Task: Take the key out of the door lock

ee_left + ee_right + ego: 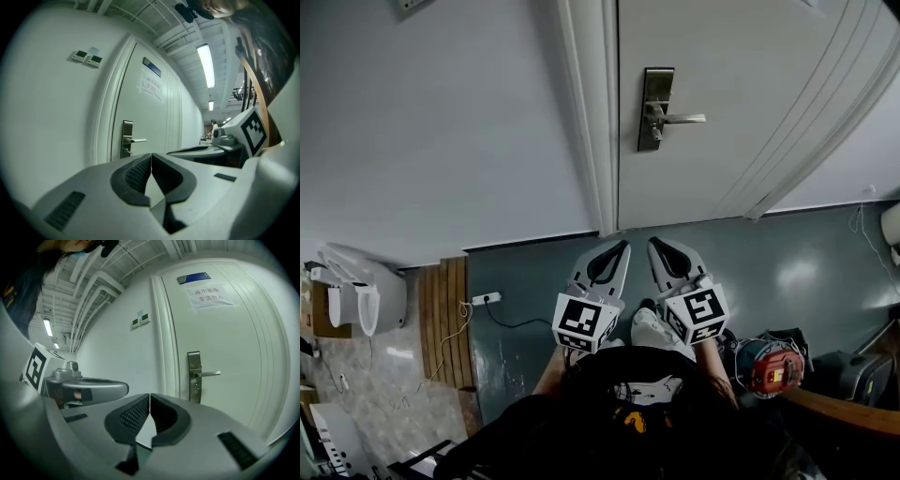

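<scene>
Key under the lever handle lies upper centre, well beyond the left gripper and the nearer right gripper, whose jaws are closed and empty.

Whether the key sits in the lock plate is too small to tell in the head view. In the right gripper view only a tiny stub shows under the handle, its shape unclear. The door is cut off by the top edge. The print on the notice is too blurred to read. A wooden rail hides part of the red tool
</scene>
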A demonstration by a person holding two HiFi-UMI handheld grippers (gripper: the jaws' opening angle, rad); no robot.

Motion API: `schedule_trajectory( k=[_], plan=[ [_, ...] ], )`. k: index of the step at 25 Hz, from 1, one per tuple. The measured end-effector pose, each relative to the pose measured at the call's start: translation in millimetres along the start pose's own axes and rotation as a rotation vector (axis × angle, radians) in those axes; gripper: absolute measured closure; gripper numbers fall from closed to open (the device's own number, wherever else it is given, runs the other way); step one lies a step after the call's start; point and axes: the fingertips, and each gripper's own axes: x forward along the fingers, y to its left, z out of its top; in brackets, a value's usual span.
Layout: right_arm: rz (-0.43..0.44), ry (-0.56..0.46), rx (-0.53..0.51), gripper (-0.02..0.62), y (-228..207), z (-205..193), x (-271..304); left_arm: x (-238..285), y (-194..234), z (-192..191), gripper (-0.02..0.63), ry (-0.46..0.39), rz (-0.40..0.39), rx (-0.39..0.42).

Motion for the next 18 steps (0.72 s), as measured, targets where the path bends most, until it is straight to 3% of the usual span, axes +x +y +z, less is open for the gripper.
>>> schedule_trajectory(
  k=[18],
  plan=[
    [0.089, -0.009, 0.051, 0.588, -125, 15, 67, 142, 24, 6, 0.597, 0.059, 0.073, 0.002]
  ],
)
